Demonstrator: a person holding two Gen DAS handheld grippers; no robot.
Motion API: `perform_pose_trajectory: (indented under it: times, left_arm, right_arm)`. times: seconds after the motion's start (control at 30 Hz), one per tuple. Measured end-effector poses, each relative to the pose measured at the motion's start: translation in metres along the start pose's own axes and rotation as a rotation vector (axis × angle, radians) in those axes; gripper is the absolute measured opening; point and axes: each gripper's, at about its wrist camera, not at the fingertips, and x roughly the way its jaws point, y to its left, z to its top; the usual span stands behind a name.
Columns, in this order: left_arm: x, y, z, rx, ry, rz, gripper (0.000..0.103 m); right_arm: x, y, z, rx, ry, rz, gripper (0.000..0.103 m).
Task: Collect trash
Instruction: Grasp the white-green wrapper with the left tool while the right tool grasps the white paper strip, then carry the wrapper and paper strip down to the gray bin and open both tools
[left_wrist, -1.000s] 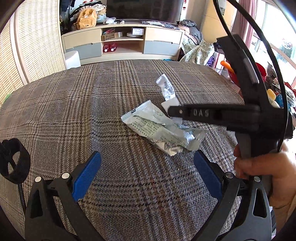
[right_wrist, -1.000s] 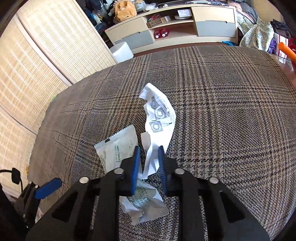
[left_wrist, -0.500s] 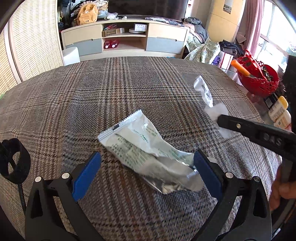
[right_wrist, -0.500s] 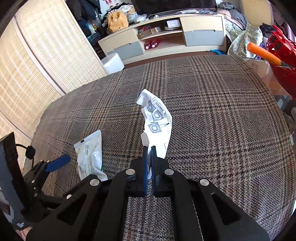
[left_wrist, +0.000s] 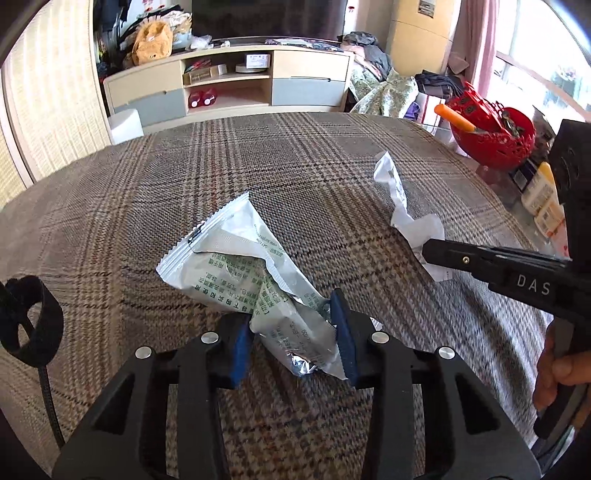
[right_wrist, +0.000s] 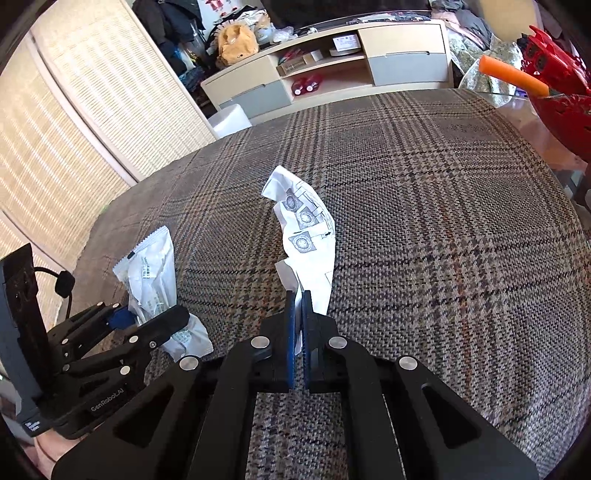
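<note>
We close the left gripper (left_wrist: 291, 332) on the wrapper (left_wrist: 255, 280) at lower centre; its jaws have just been narrowing. The right gripper (right_wrist: 298, 325) pinches the paper (right_wrist: 306, 236) mid-frame, lifting both off the plaid tabletop (right_wrist: 443, 221).

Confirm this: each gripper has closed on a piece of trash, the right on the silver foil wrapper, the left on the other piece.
Wrong way round. The right gripper is shut on the white printed paper, as the right wrist view shows. The left gripper has just been closing on the silver foil wrapper.
</note>
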Motion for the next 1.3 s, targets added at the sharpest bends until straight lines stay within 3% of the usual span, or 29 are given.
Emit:
perform_pose_trajectory:
  times: [0.1, 0.13, 0.5, 0.87, 1.1, 1.3]
  left_arm:
    - [-0.012, -0.004, -0.009, 0.016, 0.008, -0.005, 0.032]
    - [-0.019, -0.005, -0.012, 0.014, 0.006, -0.008, 0.019]
    - [-0.103, -0.015, -0.064, -0.014, -0.006, -0.042, 0.018]
    - [-0.18, -0.047, -0.15, -0.021, -0.01, -0.073, 0.018]
    - [-0.201, -0.065, -0.195, -0.015, -0.002, -0.092, 0.018]
    - [-0.196, -0.08, -0.237, -0.012, 0.049, -0.105, 0.019]
  right_arm:
    - [-0.012, 0.011, -0.011, -0.013, -0.002, 0.002, 0.005]
    - [-0.015, 0.014, -0.013, -0.015, -0.003, 0.003, 0.005]
    - [-0.092, 0.059, -0.073, -0.062, -0.013, 0.0, 0.005]
    - [-0.178, 0.085, -0.161, -0.112, -0.016, -0.037, 0.005]
    - [-0.195, 0.078, -0.211, -0.077, -0.015, -0.019, 0.005]
    - [-0.18, 0.063, -0.257, -0.021, 0.042, 0.01, 0.005]
